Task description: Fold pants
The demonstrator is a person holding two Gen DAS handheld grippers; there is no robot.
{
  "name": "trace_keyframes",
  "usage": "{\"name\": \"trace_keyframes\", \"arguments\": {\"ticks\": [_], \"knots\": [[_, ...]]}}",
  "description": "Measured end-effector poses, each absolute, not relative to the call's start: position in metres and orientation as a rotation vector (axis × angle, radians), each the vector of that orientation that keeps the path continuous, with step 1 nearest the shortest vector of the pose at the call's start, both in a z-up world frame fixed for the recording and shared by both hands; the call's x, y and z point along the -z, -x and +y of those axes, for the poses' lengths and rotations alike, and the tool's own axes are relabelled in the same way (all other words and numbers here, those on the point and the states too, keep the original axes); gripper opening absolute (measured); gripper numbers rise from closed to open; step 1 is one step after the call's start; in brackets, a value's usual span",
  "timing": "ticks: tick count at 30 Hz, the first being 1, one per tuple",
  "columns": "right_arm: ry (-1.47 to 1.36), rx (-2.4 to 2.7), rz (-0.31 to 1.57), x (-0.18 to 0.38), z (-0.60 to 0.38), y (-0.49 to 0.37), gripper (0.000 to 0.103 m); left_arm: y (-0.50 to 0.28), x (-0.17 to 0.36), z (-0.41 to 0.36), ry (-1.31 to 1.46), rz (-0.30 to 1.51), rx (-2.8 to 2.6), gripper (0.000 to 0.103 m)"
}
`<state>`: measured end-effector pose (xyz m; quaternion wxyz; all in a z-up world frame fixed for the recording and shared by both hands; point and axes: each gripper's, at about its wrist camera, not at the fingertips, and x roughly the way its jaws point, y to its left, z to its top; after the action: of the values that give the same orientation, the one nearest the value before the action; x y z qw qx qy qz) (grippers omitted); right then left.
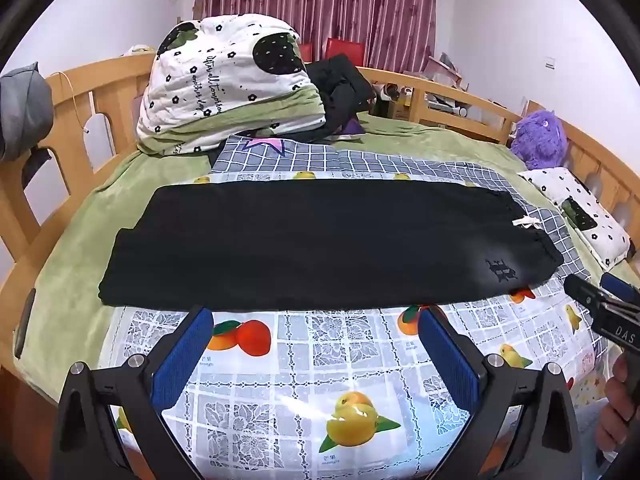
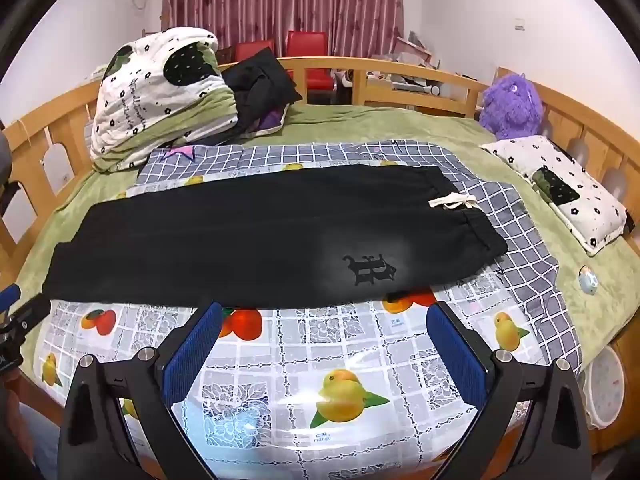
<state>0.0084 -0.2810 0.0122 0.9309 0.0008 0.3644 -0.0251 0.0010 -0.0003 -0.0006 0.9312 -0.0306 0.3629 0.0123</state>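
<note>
both our left gripper (image 1: 316,312) and right gripper (image 2: 324,308) hung spread wide, holding nothing. we saw the black pants (image 1: 320,240) flat across the fruit-print cloth (image 1: 280,380), hems left, drawstring waistband (image 2: 454,202) right.

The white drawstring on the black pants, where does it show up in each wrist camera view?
Left wrist: the white drawstring sits far right, mid-height, at the pants' waistband.
Right wrist: it lies right of centre, just above mid-height.
Shared landmark: the purple plush toy, beyond it by the bed rail.
</note>
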Motion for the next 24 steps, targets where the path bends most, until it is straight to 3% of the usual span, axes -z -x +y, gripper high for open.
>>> {"name": "trace_keyframes", "arguments": {"ticks": [24], "knots": [[0.057, 0.043, 0.74, -0.014, -0.274, -0.001, 0.1, 0.003, 0.003, 0.001, 0.081, 0.734, -0.031, 0.103]]}}
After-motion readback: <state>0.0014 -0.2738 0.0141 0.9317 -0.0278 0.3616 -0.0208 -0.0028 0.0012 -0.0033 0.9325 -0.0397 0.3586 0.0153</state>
